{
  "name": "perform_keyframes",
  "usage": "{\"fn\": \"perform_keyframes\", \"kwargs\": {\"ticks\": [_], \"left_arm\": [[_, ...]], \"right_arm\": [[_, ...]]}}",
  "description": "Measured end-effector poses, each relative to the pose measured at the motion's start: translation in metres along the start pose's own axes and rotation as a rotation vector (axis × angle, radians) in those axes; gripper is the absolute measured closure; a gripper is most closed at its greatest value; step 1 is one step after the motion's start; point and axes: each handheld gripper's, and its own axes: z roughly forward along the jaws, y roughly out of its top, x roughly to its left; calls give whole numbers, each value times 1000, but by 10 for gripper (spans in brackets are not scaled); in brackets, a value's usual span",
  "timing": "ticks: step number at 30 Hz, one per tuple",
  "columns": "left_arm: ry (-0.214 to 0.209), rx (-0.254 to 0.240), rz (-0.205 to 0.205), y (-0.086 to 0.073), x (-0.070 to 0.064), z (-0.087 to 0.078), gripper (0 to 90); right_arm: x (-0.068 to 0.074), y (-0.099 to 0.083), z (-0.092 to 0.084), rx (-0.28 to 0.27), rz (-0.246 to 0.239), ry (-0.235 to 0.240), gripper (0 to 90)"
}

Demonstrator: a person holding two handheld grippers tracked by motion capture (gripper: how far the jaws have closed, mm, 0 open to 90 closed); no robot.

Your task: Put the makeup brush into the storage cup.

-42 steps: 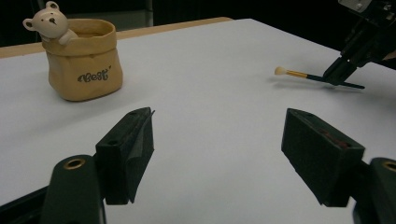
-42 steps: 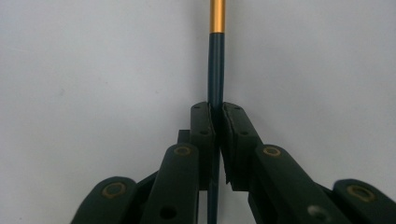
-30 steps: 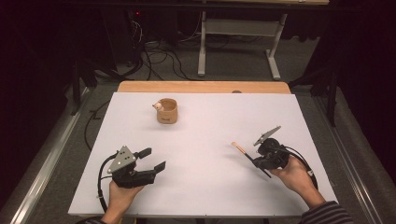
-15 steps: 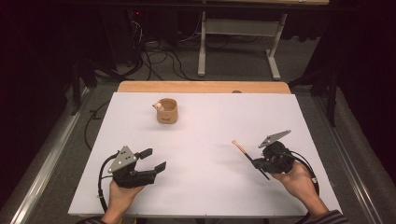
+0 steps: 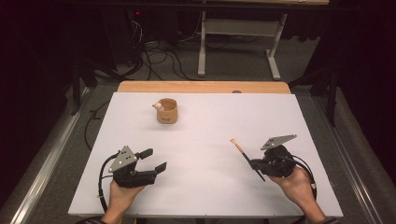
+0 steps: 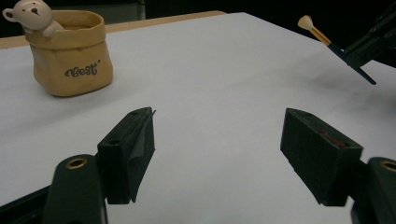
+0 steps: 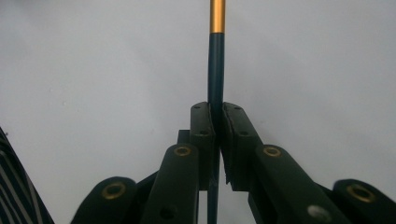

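A makeup brush [image 5: 239, 147] with a dark blue handle, gold ferrule and pale tip sticks up and to the left from my right gripper [image 5: 254, 164], which is shut on the handle near the table's front right. In the right gripper view both pads clamp the brush handle [image 7: 216, 60] at the right gripper [image 7: 216, 119]. My left gripper [image 5: 156, 159] rests at the front left, open, with nothing between its jaws. A tan pouch-shaped cup [image 5: 166, 111] with a small bear on its rim stands at the back centre-left. The left gripper view shows the left gripper [image 6: 217, 135], the cup [image 6: 72, 56] and the brush [image 6: 322, 36].
A white sheet [image 5: 210, 121] covers the table, with a strip of bare wood [image 5: 201, 87] along the far edge. Behind the table are floor cables [image 5: 154, 51] and a white desk frame [image 5: 238, 28]. A metal rail [image 5: 51, 158] runs along the left.
My right gripper has shifted slightly toward the front right with the brush still clamped. The left gripper has stayed where it was.
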Motion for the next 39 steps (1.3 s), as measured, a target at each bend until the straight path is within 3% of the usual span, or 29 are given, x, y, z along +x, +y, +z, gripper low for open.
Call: {"fn": "perform_keyframes", "kwargs": {"ticks": [12, 21, 39], "left_arm": [[-13, 12, 0, 0, 0, 2, 262], [-18, 17, -2, 0, 0, 3, 260], [-32, 9, 1, 1, -1, 2, 260]], "right_arm": [[10, 1, -1, -94, 9, 29, 859], [20, 5, 3, -135, -3, 53, 859], [40, 18, 10, -240, -61, 115, 859]]}}
